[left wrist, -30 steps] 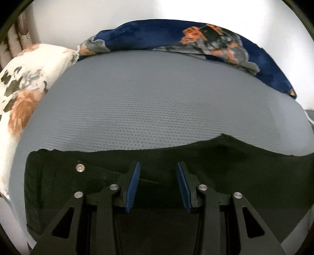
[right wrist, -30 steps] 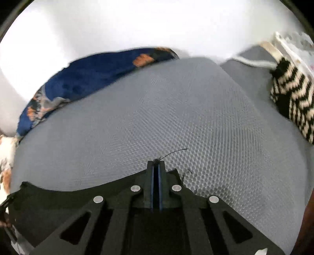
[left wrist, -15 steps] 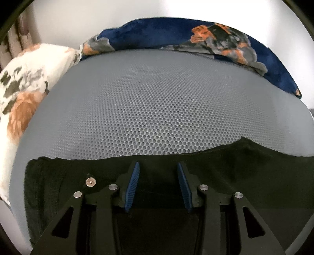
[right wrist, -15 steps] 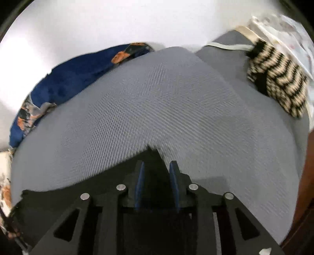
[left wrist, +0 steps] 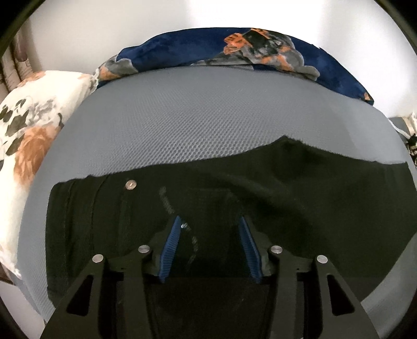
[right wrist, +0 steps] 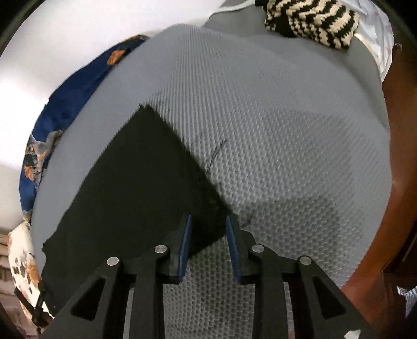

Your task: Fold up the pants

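My left tool (left wrist: 209,229): jaws spread wide, nothing between the blue pads (left wrist: 170,250), poised over the waist end of the pants (left wrist: 260,208). A metal button (left wrist: 130,185) shows just beyond, to the left.
My right tool (right wrist: 208,229): jaws apart, gripping nothing, straddling the frayed hem corner of the pants (right wrist: 135,187); whether the pads touch cloth I cannot tell.
Pants: black, laid flat across the grey honeycomb-textured mattress (left wrist: 195,125), loose threads (right wrist: 216,153) trailing from the hem.
Floral pillow (left wrist: 28,130): white with orange and dark blooms, at the mattress's left edge.
Blanket (left wrist: 234,52): navy, orange and grey print, bunched along the far edge against the white wall.
Knit item (right wrist: 310,20): black-and-cream zigzag, far corner in the right view.
Brown wood (right wrist: 401,182): right margin.
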### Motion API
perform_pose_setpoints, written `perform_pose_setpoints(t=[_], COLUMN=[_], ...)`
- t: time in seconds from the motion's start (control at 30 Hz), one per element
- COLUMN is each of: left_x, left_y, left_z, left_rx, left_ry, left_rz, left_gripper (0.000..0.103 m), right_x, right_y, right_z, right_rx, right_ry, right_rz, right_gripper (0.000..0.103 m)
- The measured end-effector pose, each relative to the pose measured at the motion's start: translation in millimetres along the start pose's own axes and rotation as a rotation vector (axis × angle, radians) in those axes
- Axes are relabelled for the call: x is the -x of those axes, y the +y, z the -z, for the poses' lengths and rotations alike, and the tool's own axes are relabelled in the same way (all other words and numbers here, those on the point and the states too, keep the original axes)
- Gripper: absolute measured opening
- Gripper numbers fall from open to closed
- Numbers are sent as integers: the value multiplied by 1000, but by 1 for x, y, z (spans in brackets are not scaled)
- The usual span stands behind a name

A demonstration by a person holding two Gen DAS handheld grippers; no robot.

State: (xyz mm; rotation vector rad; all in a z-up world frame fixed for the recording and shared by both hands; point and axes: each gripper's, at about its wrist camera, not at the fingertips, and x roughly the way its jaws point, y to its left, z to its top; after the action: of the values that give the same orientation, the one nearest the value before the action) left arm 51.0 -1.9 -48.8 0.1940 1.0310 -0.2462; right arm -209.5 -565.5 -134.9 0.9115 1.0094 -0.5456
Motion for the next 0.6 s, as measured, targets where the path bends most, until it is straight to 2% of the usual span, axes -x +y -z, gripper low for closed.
perform_pose_setpoints(t=[0.07,0.27,0.33,0.43,0.47,0.57,0.6], left_x=[-1,-8,-8,-7,-3,7,10], left_y=[4,15,18,16,15,20,24], left_z=[4,17,17,15,14,12,10], left_rx=[11,30,48,45,39,49,60], left_ry=[7,42,49,54,41,-1,-14], left_rz=[-13,-40,-33,-39,-39,-31,-27], left_gripper=[49,49,49,49,49,50,52], right_x=[0,-2,0,10,17,31,31], right_y=[4,3,5,22,30,68,90], right_z=[3,10,9,9,10,13,14], right_rx=[14,1,4,47,68,161,218], right_ry=[-27,-54,-47,-61,-89,-148,-147], right_rz=[26,59,83,187,192,138,92], right_gripper=[3,2,5,30,32,32,32])
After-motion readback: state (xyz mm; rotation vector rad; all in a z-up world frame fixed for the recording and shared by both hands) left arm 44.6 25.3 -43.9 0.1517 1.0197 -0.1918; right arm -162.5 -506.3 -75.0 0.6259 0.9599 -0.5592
